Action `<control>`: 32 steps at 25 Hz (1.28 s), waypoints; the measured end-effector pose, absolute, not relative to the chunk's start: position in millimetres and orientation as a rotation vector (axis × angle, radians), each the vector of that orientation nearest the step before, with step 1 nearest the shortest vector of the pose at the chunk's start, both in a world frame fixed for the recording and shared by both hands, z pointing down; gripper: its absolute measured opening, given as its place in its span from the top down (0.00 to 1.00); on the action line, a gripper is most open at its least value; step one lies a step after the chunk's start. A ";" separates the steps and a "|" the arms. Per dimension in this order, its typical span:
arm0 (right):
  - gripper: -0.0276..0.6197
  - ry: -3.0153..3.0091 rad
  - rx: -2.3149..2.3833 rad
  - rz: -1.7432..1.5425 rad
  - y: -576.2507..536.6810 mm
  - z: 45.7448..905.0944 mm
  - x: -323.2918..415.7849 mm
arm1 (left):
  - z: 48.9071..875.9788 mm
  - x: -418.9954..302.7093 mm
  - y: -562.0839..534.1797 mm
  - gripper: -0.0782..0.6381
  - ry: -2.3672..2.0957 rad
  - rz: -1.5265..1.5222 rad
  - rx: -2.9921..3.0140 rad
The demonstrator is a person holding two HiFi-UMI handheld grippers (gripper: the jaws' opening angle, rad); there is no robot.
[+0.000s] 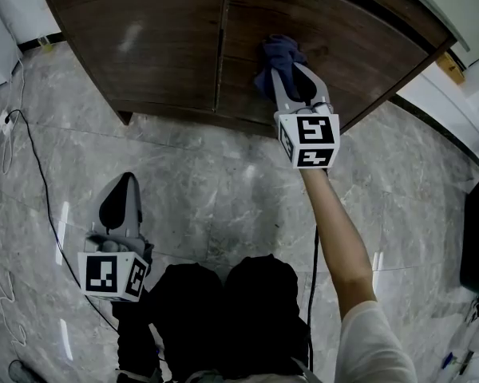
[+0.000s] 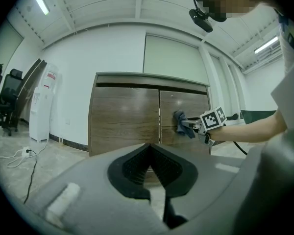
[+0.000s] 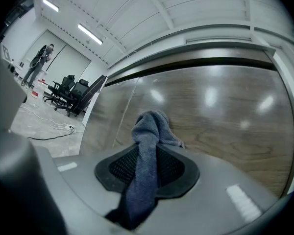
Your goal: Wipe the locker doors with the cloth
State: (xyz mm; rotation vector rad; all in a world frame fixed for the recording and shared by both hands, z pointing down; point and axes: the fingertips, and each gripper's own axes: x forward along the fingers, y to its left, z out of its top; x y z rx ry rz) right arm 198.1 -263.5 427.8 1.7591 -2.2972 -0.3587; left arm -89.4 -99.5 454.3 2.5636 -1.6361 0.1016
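Nearest me, low over the marble floor [image 1: 223, 174], the left gripper [image 1: 125, 183] hangs idle. Its jaws are pressed together on nothing, well apart from the lockers. Farther out and to the right, an outstretched arm carries the right gripper [image 1: 294, 74], whose jaws are clamped on the cloth [image 1: 277, 54].

From the right gripper view I read the cloth's long axis as running along the jaws. A tail trails back between the pads toward the camera, and a bunched wad sticks out straight ahead past the tips. That wad lies between the tips and the right door [image 1: 359, 38] and looks to rest on the wood, though I cannot confirm contact.

It sits just right of the seam [image 1: 221, 46] between the doors. Most of the right door stretches away to the right, and the whole left door [image 1: 136, 30] lies to the left across the seam. I judge that only the right gripper is placed to wipe, with the wad leading into the panel.
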 end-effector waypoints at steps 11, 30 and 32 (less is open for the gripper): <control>0.80 -2.276 1.700 -0.260 -265.5 488.4 191.4 | 460.0 -94.5 -100.7 0.89 -1.639 0.112 2.549; 0.80 -2.245 1.601 -0.036 -267.8 581.5 178.3 | 475.5 -98.0 -101.7 0.89 -1.633 0.142 2.524; 0.80 -2.241 1.593 0.000 -268.6 593.3 178.2 | 477.2 -99.1 -102.8 0.89 -1.635 0.148 2.520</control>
